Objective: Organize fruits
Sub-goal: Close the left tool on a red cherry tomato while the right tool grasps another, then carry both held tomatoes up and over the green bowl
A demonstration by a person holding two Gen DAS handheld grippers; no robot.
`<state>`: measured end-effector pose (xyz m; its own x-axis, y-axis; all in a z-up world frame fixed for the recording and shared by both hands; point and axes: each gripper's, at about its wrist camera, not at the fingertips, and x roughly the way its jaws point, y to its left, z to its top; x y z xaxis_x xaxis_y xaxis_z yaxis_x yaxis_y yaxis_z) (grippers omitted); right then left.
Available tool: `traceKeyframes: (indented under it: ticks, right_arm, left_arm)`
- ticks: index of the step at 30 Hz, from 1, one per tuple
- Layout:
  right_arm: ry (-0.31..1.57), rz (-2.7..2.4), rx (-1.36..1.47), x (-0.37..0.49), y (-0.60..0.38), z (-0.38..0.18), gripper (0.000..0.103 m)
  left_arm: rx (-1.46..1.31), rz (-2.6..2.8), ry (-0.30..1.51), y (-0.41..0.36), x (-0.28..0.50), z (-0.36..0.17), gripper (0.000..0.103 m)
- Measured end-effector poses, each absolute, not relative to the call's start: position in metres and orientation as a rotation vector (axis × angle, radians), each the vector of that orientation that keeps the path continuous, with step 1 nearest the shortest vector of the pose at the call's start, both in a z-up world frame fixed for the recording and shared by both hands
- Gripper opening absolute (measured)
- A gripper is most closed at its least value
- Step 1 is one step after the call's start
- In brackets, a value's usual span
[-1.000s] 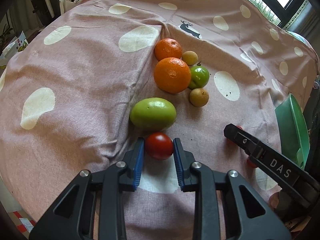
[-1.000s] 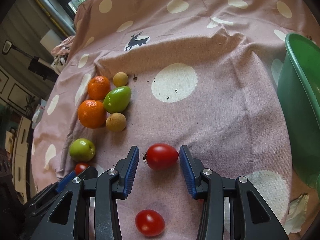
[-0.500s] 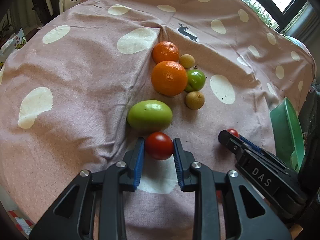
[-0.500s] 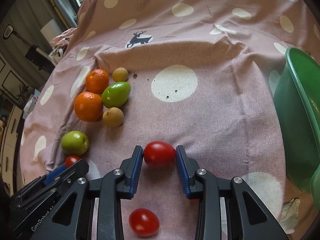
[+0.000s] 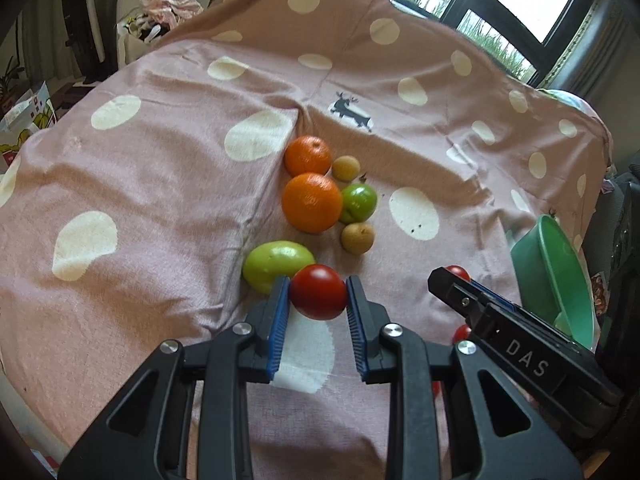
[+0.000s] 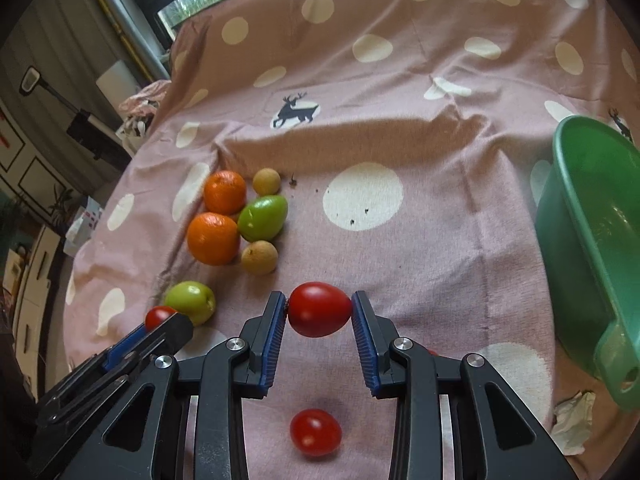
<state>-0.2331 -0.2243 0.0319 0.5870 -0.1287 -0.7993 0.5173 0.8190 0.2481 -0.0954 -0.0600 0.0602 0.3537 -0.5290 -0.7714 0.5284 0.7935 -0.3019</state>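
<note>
Pinching a red tomato point(image 5: 318, 291) between blue-padded jaws, left gripper point(image 5: 317, 300) close above the pink spotted cloth point(image 5: 160, 184) covering the surface, just in front of a green fruit point(image 5: 276, 264). Clamped likewise on a second red tomato point(image 6: 319, 314), right gripper point(image 6: 320, 316), both pads pressed against the tomato's sides, tomato seemingly clear of the cloth. Lying loose below that, between the right gripper's arms, a third red tomato point(image 6: 316, 432) on the cloth. Clustered farther back: two oranges point(image 5: 311, 202) point(image 5: 308, 155), a green fruit point(image 5: 359, 202) touching the nearer orange, and two small tan fruits point(image 5: 357, 237) point(image 5: 346, 168) beside them. Standing tilted at the cloth's right edge, a green basin point(image 6: 580, 240), well apart from the cluster. Lying near the basin's handle, a crumpled white scrap point(image 6: 574, 420).
</note>
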Motion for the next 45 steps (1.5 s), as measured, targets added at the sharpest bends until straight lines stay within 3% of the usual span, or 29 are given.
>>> traceKeyframes:
  ticks: [24, 45]
  right_arm:
    - [0.659, -0.457, 0.507, -0.276, -0.240, 0.084, 0.036]
    - [0.488, -0.670, 0.594, -0.349, -0.300, 0.110, 0.036]
  left_arm:
    - [0.022, -0.773, 0.775, -0.076, -0.144, 0.113, 0.028]
    - [0.113, -0.964, 0.689, -0.157, -0.190, 0.147, 0.028]
